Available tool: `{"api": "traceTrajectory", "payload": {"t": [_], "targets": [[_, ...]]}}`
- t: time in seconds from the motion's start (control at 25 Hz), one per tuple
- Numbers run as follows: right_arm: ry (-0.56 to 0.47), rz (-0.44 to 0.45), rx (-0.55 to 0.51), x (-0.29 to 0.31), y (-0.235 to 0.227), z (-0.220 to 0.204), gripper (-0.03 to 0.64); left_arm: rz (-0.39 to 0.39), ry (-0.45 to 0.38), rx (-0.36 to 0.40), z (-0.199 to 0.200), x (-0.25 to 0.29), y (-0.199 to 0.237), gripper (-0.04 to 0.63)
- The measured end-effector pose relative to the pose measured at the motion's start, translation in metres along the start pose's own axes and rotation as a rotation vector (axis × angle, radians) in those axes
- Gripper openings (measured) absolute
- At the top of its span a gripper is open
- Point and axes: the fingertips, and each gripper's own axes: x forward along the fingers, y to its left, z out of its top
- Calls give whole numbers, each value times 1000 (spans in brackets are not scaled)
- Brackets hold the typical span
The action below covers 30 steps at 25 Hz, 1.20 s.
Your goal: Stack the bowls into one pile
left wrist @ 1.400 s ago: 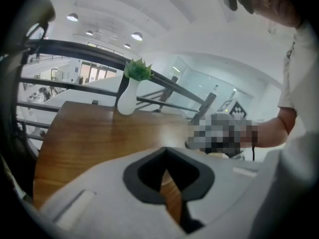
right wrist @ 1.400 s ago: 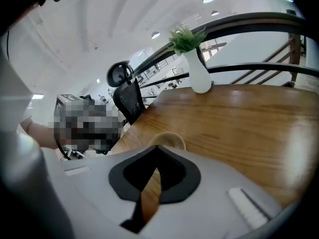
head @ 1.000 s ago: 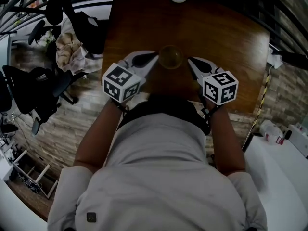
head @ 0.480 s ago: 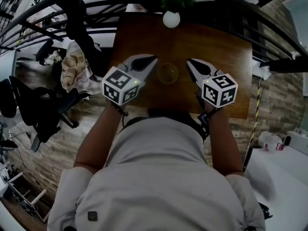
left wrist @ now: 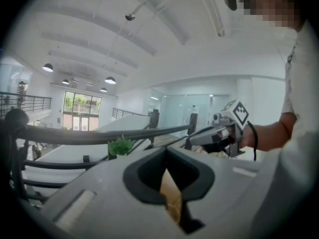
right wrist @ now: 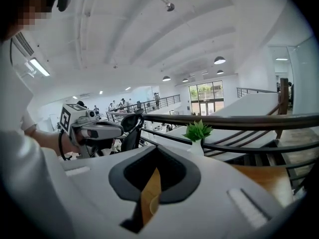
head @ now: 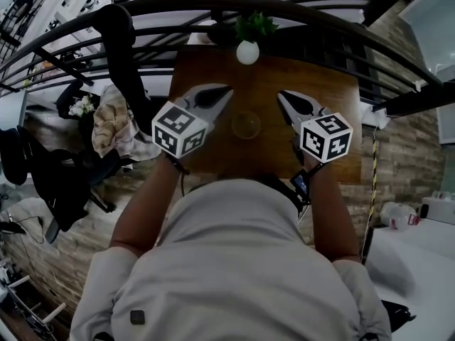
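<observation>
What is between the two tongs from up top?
In the head view, a bowl shows between the left tongs and the right tongs. It sits lower, on the brown table, touching neither.

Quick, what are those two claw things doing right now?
Left gripper: closed, holding nothing.
Right gripper: closed, holding nothing.
</observation>
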Motion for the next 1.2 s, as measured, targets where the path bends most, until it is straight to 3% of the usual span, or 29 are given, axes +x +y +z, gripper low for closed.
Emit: {"api": "traceTrajectory", "payload": {"t": [0.68, 1.0, 1.2], "targets": [[-7, -35, 26, -58, -15, -17, 6, -22, 4, -30, -6, 1, -38, 5], [2, -15, 32, -126, -9, -56, 8, -16, -16, -59, -12, 15, -110, 5], [-15, 8, 29, -182, -6, -88, 8, 5, -1, -12, -25, 21, -176, 5]]}}
